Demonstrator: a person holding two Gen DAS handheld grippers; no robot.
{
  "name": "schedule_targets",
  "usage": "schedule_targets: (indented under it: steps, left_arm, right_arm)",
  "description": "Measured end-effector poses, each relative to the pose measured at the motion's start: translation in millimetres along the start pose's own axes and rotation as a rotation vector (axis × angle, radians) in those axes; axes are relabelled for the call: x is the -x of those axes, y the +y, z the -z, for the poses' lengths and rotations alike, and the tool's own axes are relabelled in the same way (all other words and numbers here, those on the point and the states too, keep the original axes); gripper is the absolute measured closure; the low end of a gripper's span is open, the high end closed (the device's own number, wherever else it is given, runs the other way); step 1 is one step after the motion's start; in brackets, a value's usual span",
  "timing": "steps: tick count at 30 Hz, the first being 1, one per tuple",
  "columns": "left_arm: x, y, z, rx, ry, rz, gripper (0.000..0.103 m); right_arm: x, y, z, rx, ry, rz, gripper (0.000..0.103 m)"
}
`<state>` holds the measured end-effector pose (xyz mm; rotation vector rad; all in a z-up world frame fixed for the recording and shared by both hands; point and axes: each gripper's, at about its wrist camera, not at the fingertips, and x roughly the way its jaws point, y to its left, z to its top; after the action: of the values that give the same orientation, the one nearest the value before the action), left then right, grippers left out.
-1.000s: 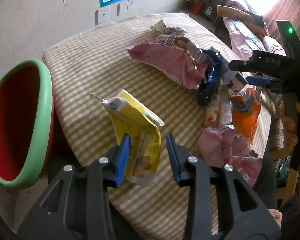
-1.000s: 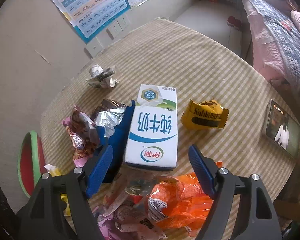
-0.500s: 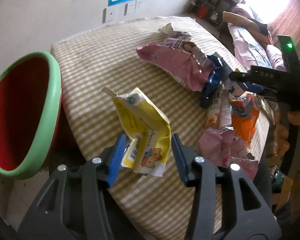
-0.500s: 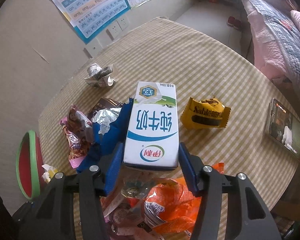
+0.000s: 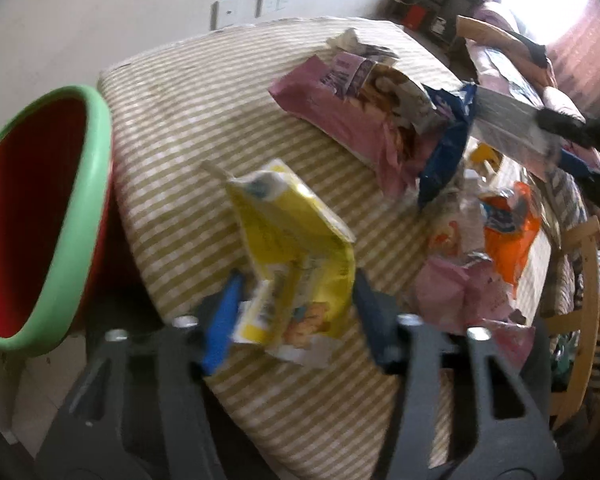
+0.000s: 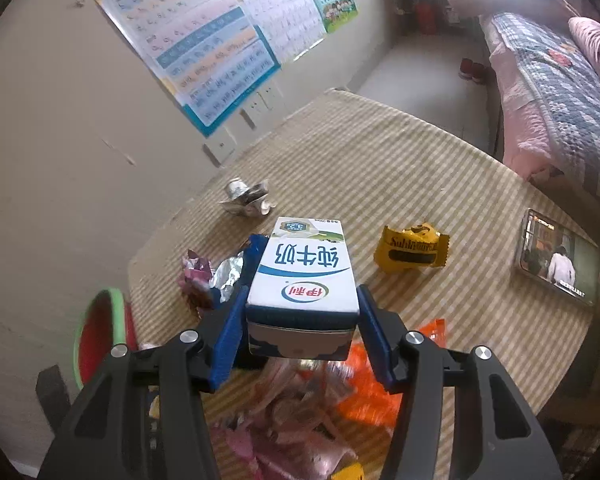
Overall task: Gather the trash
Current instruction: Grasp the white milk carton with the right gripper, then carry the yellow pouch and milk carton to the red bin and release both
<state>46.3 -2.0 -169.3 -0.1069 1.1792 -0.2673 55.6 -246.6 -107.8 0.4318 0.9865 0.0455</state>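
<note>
My right gripper (image 6: 302, 332) is shut on a white and blue milk carton (image 6: 304, 280) and holds it above the checked table (image 6: 440, 168). The carton also shows in the left wrist view (image 5: 508, 128). My left gripper (image 5: 296, 316) is open, its fingers on either side of a crumpled yellow wrapper (image 5: 296, 248) near the table's front edge. A red bin with a green rim (image 5: 40, 208) stands left of the table; it also shows in the right wrist view (image 6: 100, 332).
More trash lies on the table: a pink bag (image 5: 340, 108), a blue wrapper (image 5: 444, 152), an orange wrapper (image 5: 508, 236), a yellow candy wrapper (image 6: 410, 246), a foil scrap (image 6: 246, 198). A phone (image 6: 560, 264) lies at the right edge.
My right gripper closed on the milk carton and lifted it off the table. My left gripper opened wider around the yellow wrapper and shifted a little.
</note>
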Motion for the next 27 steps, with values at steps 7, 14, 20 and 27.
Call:
schedule_targets:
  steps: [7, 14, 20, 27]
  left_arm:
    - [16, -3, -3, -0.011, -0.058, 0.007, 0.066]
    - [41, -2, -11, -0.003, -0.132, 0.013, 0.067]
    - [63, 4, -18, 0.011, -0.194, 0.011, 0.067]
    - [73, 21, -20, 0.058, -0.214, -0.001, 0.067]
  right_arm:
    - [10, 8, 15, 0.002, -0.007, -0.012, 0.050]
    - [41, 22, 16, 0.032, -0.067, -0.035, 0.050]
    - [65, 48, 17, 0.084, -0.113, -0.068, 0.050]
    - [57, 80, 26, 0.141, -0.074, -0.118, 0.050]
